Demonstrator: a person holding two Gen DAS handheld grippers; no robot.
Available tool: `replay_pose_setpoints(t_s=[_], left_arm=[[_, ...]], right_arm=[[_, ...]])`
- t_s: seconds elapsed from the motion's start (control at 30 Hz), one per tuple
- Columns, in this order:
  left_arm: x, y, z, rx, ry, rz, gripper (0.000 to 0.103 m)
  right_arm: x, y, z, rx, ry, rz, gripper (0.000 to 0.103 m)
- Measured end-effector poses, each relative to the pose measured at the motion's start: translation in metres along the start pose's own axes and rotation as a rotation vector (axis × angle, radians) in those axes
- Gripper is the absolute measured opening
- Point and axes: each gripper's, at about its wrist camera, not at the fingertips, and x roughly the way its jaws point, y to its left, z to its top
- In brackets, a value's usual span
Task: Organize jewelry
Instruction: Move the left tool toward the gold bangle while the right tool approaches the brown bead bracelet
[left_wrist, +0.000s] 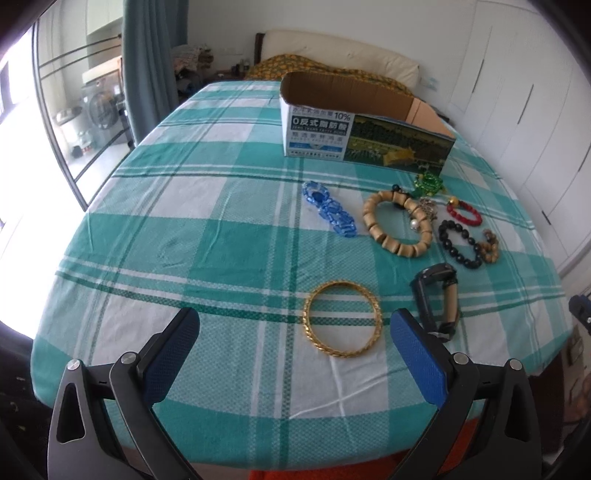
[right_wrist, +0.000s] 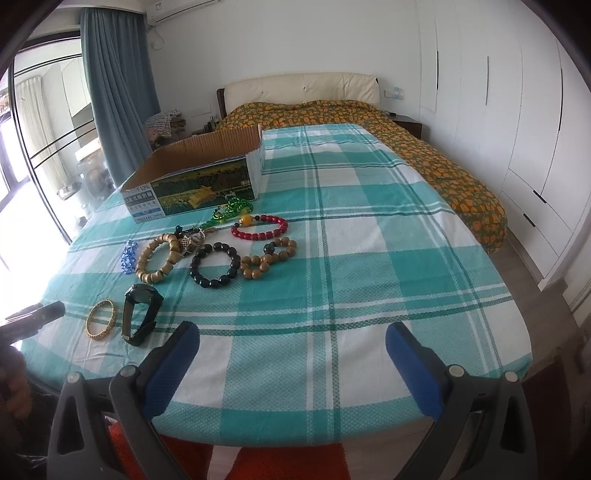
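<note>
1. Left gripper (left_wrist: 295, 325) sits low in the left wrist view, blue-padded fingers spread wide with nothing between them, hovering over the teal-and-white checked cloth (left_wrist: 221, 206).
2. The gold ridged metal bangle (left_wrist: 342, 318) lies flat on the cloth at lower centre, just ahead of the gap between the fingers and nearer the right-hand pad, not touching it.
3. The black wristwatch with a dark strap (left_wrist: 437, 301) rests on its side just right of the bangle, its near end close beside the right pad's tip.
4. Further up the frame: a blue clear-bead bracelet (left_wrist: 328, 207), a tan wooden barrel-bead bracelet (left_wrist: 397, 221), a black round-bead bracelet (left_wrist: 460, 243), a red bead bracelet (left_wrist: 464, 214), brown round wooden beads (left_wrist: 490, 246) and green glass beads (left_wrist: 428, 182), clustered together.
5. Behind them at upper centre stands the open printed cardboard box (left_wrist: 365, 140), green beads just beside its front wall.
6. Right gripper (right_wrist: 291, 343), bottom of the right wrist view, is likewise spread wide and empty above bare cloth.
7. From here the whole jewelry cluster sits in the left half, well apart from the fingers; the watch and bangle lie at lower left, up and left of the left-hand pad.
8. The left gripper's dark tip pokes in at that view's left edge, near the bangle.
</note>
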Motion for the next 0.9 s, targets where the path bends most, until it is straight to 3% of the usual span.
replay_pose_setpoints(t_s=[0.4,0.57,0.7,0.9], left_arm=[[0.057,0.004,-0.008,0.02,0.101,0.089,0.102],[0.056,0.004,-0.011,0.031,0.069,0.09,0.103],[0.055,0.003,-0.012,0.03,0.046,0.09,0.103],[0.055,0.003,-0.013,0.013,0.047,0.102,0.103]], right_arm=[[0.067,-0.012,0.02,0.069,0.051,0.044,0.102],[0.094,-0.003,0.033,0.039,0.059,0.042,0.102],[0.116,0.001,0.04,0.054,0.092,0.062,0.084],[0.137,0.009,0.046,0.059,0.123,0.079,0.067]])
